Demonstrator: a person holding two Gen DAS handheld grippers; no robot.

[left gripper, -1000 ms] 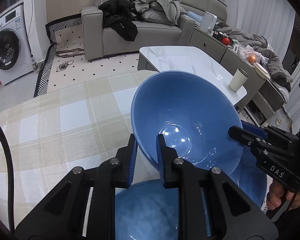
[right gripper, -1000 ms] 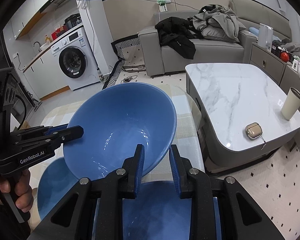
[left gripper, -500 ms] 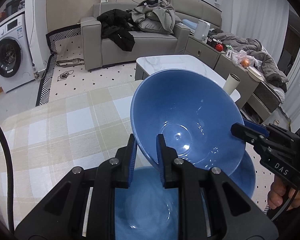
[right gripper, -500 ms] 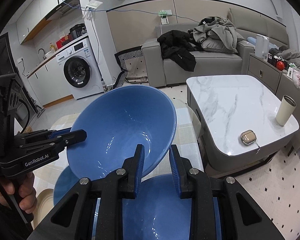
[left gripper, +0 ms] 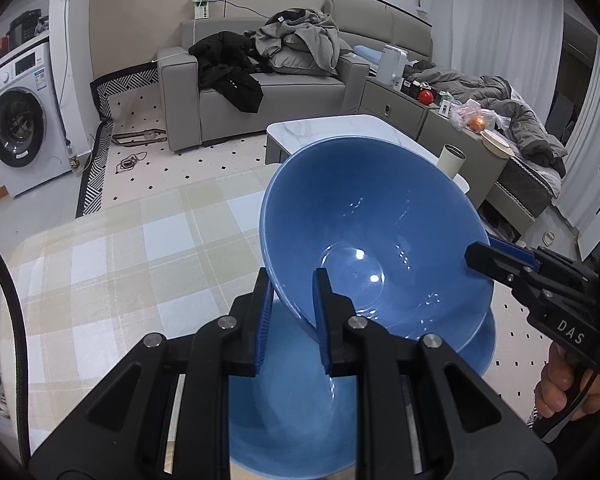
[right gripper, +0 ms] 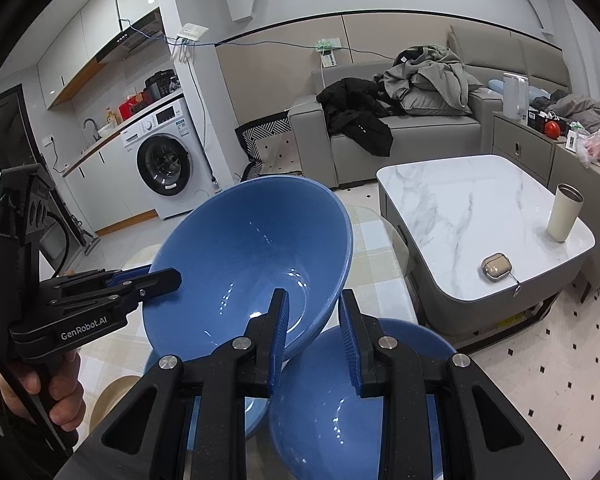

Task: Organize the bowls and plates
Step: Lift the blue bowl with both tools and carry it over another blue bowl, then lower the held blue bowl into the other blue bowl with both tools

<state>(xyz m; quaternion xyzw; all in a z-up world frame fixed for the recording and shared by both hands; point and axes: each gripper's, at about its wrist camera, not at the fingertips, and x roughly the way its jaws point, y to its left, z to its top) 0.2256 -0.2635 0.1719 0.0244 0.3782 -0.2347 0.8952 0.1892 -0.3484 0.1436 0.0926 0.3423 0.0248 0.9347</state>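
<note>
Left gripper (left gripper: 290,286): my fingers pinch the near rim of the blue bowl (left gripper: 374,236), one pad under the wall, one inside.
Bowl, place: held in the air and tilted, mouth toward me, above the checked tablecloth (left gripper: 112,264); in the left view it fills the frame from centre toward 3 o'clock.
Right gripper (right gripper: 314,306): pinches the opposite rim of the same bowl, again one pad inside and one outside.
Below: a second blue bowl (right gripper: 352,404) at 6 o'clock under my right fingers, apart from the lifted one.
Risk, slip: both holds are thin rim pinches on glazed ware; if my hands drift apart or twist unevenly, I judge the rim could slide out.
Risk, knock: it would land on the dishes beneath and could chip them.
Left view only: wide bare stretch of cloth at 9 o'clock.
Right view only: a pale round dish (right gripper: 112,398) at 7 o'clock; marble coffee table (right gripper: 460,216) with tumbler (right gripper: 564,218) at 3 o'clock.
</note>
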